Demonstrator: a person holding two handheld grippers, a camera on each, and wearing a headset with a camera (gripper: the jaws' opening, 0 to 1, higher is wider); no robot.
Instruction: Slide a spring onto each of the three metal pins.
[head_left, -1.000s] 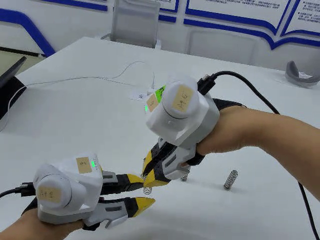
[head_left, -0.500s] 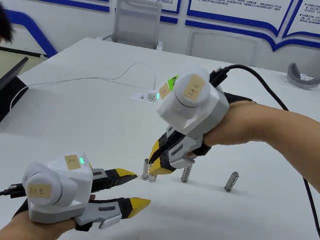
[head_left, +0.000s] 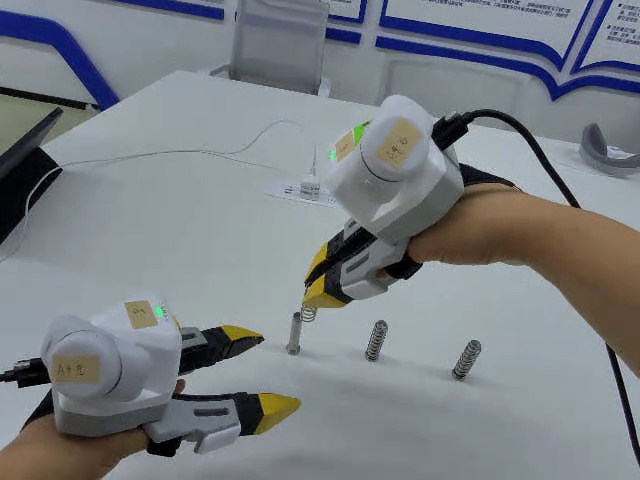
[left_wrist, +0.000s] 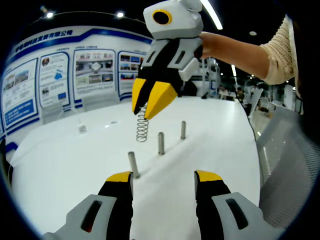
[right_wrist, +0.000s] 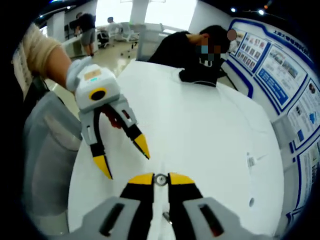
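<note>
My right gripper (head_left: 318, 294) hangs over the white table (head_left: 180, 230), shut on a small spring (head_left: 308, 313) that dangles by the top of a bare metal pin (head_left: 294, 333). Two more pins to the right each carry a spring, the middle one (head_left: 376, 340) and the far one (head_left: 466, 359). My left gripper (head_left: 262, 370) sits low at the front left, open and holding nothing. In the left gripper view the right gripper (left_wrist: 150, 100) holds the spring (left_wrist: 142, 125) above the near pin (left_wrist: 133, 165). From the right gripper view the spring (right_wrist: 160, 179) appears end-on between the jaws, with the left gripper (right_wrist: 122, 156) open beyond it.
A thin white cable (head_left: 180, 155) runs across the table to a small white part (head_left: 311, 186) on a paper slip. A dark monitor edge (head_left: 25, 175) is at the left, a chair (head_left: 275, 45) behind the table. A person sits at the far end (right_wrist: 200, 60).
The right gripper has risen with the spring from beside the pin's base to near its top. The left gripper has drawn back slightly to the left, still open.
</note>
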